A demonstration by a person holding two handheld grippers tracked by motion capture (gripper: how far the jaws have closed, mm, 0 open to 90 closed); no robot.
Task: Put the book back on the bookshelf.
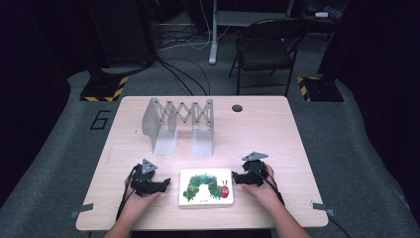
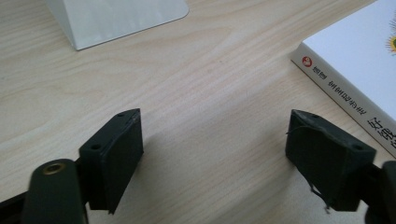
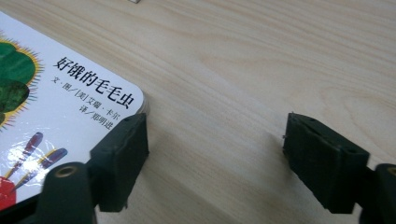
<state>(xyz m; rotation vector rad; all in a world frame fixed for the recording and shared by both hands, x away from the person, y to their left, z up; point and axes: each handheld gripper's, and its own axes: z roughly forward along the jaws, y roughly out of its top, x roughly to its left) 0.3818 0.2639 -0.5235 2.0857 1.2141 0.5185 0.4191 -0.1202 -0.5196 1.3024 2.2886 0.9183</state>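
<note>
A white picture book with a green caterpillar on its cover lies flat near the table's front edge, between my two grippers. My left gripper rests on the table just left of the book, open, with bare wood between its jaws; the book's spine shows at the right of the left gripper view. My right gripper sits at the book's right side, also open. In the right gripper view one jaw stands at the book's corner, the other over bare wood.
A grey metal expanding book rack stands upright at the back middle of the wooden table; its white base plate shows in the left gripper view. A cable hole lies at the back. A folding chair stands beyond the table.
</note>
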